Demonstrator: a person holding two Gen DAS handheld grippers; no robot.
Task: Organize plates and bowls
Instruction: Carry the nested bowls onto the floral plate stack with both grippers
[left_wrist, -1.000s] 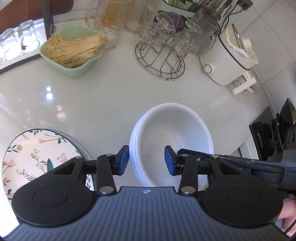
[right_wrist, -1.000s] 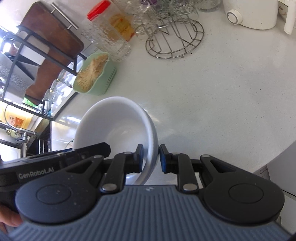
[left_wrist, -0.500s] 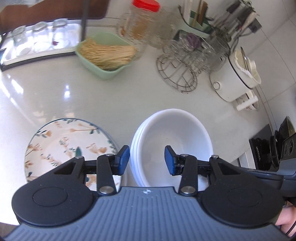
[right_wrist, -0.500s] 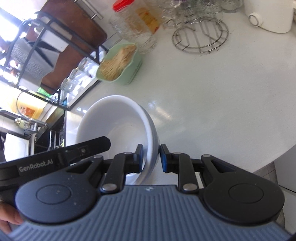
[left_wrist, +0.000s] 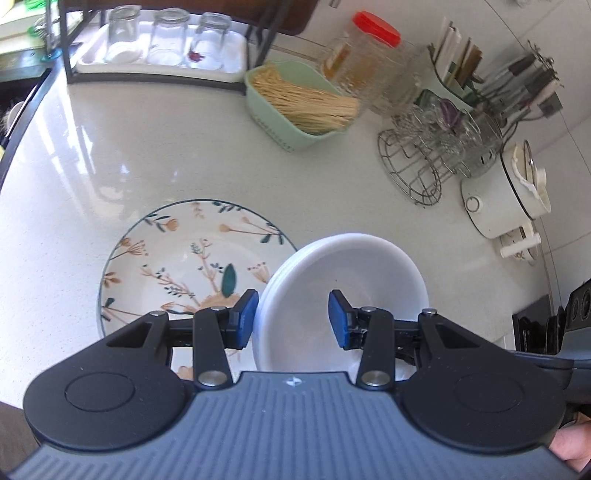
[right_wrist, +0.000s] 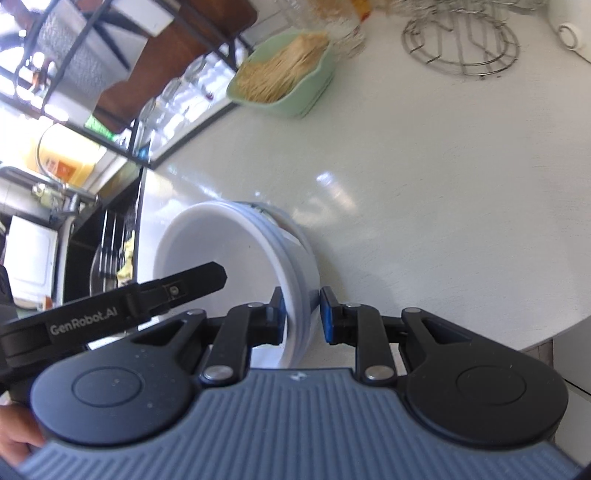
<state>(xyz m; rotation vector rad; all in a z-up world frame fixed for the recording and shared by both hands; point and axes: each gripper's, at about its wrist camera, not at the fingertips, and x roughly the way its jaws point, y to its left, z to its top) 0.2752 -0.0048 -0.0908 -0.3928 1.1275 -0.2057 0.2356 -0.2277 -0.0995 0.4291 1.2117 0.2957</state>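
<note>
A stack of white bowls (left_wrist: 347, 280) is held above the counter, partly over a floral plate (left_wrist: 184, 266) that lies flat on the white countertop. My left gripper (left_wrist: 291, 319) straddles the stack's left rim, one blue pad outside and one inside; the pads stand apart. My right gripper (right_wrist: 302, 315) is shut on the right rim of the white bowls (right_wrist: 236, 251). The left gripper's finger (right_wrist: 155, 291) shows inside the bowl in the right wrist view.
A green basket of noodles (left_wrist: 299, 107), a red-lidded jar (left_wrist: 354, 62), a wire glass rack (left_wrist: 436, 155) and a white rice cooker (left_wrist: 506, 199) stand at the back. A tray of glasses (left_wrist: 162, 48) is at the far left. The counter edge (right_wrist: 546, 332) runs at the right.
Both grippers have carried the bowl stack leftward toward the floral plate, so the stack now overlaps the plate's right edge. The right gripper's hold on the rim is unchanged.
</note>
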